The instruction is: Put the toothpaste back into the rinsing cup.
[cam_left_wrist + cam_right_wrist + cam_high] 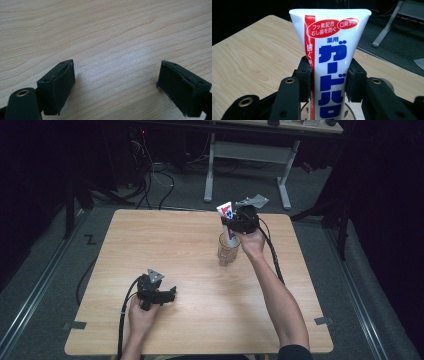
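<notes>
A white toothpaste tube (329, 55) with red and blue print stands upright, flat end up, between the pads of my right gripper (329, 80), which is shut on it. In the high view that gripper (239, 224) holds the tube (227, 215) over a clear drinking glass (228, 251) at the table's far middle, the tube's lower end reaching into the glass. The glass rim (348, 110) shows just below the jaws. My left gripper (167, 295) rests low on the wooden table (200, 320) at the near left, open, with bare wood between its pads (62, 85).
A grey desk frame (250, 155) stands on the floor beyond the table's far edge. Cables (150, 180) lie on the floor at the back left. Black cables trail from both grippers toward the near edge.
</notes>
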